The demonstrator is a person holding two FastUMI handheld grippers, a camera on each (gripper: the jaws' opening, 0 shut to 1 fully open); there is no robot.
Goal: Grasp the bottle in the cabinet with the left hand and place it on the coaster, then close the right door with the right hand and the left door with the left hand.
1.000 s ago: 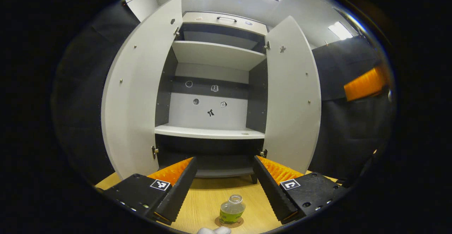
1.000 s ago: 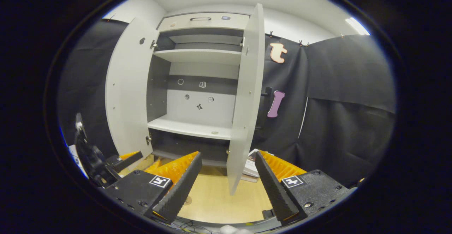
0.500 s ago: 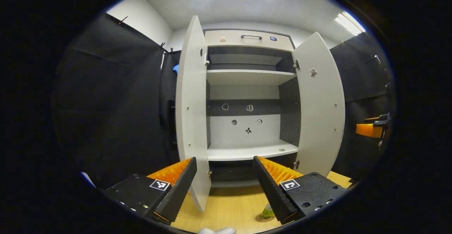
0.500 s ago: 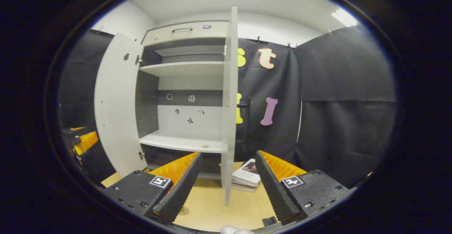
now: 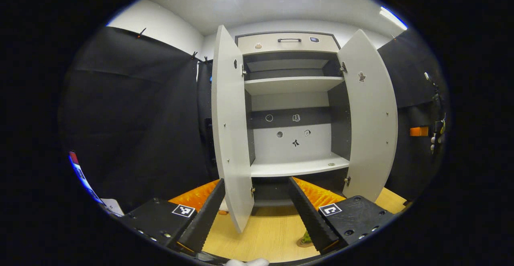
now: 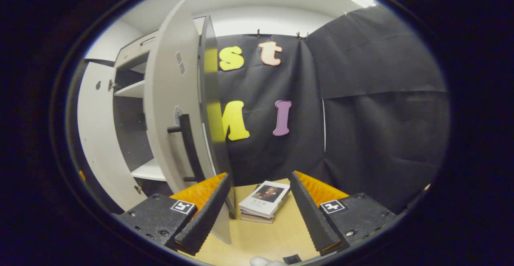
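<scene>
Bottle (image 5: 306,238) sits on its coaster (image 5: 304,244) on the worktop, so door-closing is up: right gripper (image 6: 257,202), jaws spread and empty, faces the right door (image 6: 170,109) by its handle (image 6: 188,147) and needs to push it shut

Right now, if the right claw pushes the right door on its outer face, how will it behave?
The right door is a flat panel hung on hinges, so it should probably swing rather than flex. Its face looks smooth, so the open right claw might slide; the handle gives a surer contact. The books lie outside its closing path, so likely no snag.
</scene>
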